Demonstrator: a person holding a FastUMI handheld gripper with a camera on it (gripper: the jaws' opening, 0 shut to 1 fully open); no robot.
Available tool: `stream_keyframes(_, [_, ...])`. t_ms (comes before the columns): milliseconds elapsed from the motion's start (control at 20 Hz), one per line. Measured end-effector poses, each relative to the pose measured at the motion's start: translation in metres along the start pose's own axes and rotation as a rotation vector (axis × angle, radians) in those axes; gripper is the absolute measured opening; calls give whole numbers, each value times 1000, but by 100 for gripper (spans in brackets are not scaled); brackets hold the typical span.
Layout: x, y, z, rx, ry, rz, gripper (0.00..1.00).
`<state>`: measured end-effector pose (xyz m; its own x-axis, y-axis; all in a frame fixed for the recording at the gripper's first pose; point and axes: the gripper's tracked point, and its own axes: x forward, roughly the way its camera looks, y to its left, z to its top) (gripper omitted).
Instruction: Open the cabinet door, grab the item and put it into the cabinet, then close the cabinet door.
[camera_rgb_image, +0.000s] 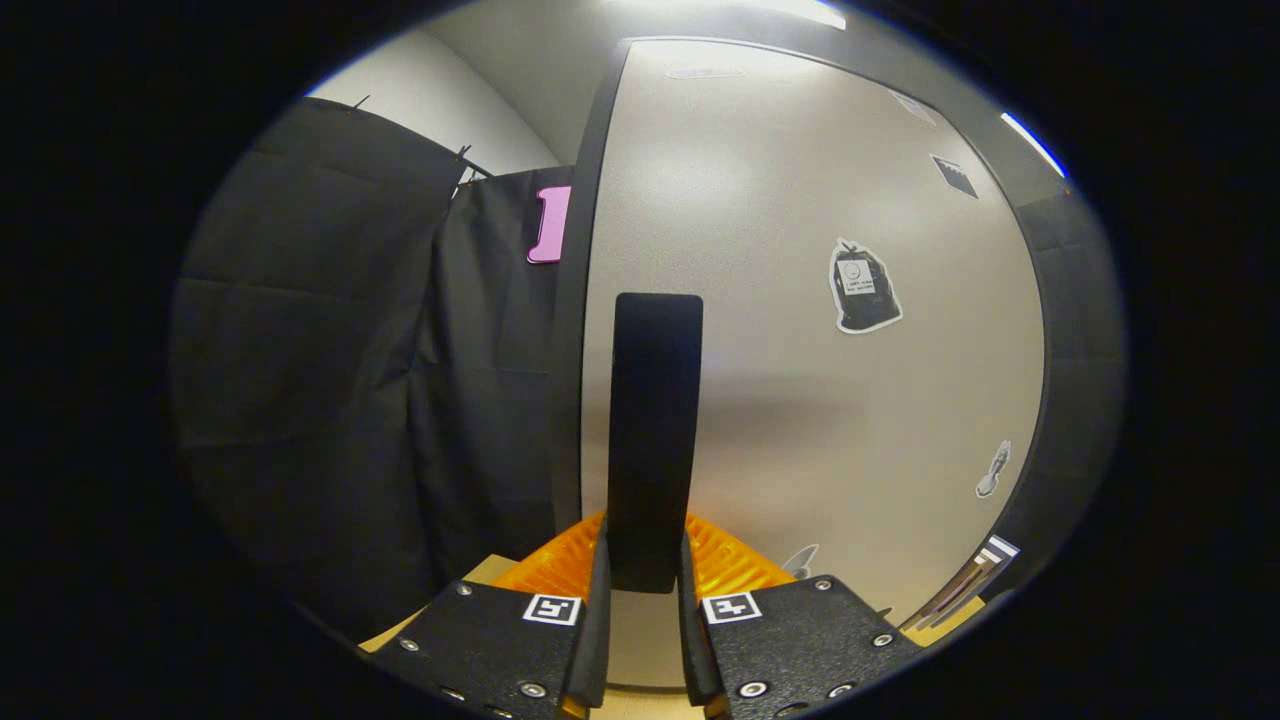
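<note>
Tongs (645, 585) closed on the dark vertical handle (655, 440) of the cabinet door (820, 400), both fingers (598, 600) pressing its lower end from either side. Handle upright, rising from between the fingers and standing in front of the pale grey door panel. Door filling the space beyond the fingers, framed by a dark edge (575, 300) along its left side and top. On the panel: a sticker of a dark bag (865, 288) to the right of the handle, a small dark square sticker (955, 176) higher up, a small pale sticker (993, 470) lower and further right, another partly hidden one (803, 560) just ahead of the right finger. Possibly open a crack along the left edge, though hard to tell from this close. Black cloth wall (340, 380) left of the door, hanging in folds. Strip of light wooden bench (480, 575) low down beside the left finger. Item to be stowed not made out anywhere.
</note>
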<state>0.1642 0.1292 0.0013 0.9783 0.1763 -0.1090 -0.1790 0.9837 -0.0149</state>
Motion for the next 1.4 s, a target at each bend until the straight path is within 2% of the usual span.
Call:
stream_keyframes(350, [-27, 6, 0, -19, 10, 101, 28])
stream_keyframes(400, [-36, 6, 2, -22, 8, 122, 26])
stream_keyframes(800, [-113, -12, -7, -12, 15, 283, 26])
stream_keyframes(1000, [-137, -21, -8, -6, 20, 356, 26])
stream_keyframes(1400, [-163, -37, -9, 3, 39, 473, 25])
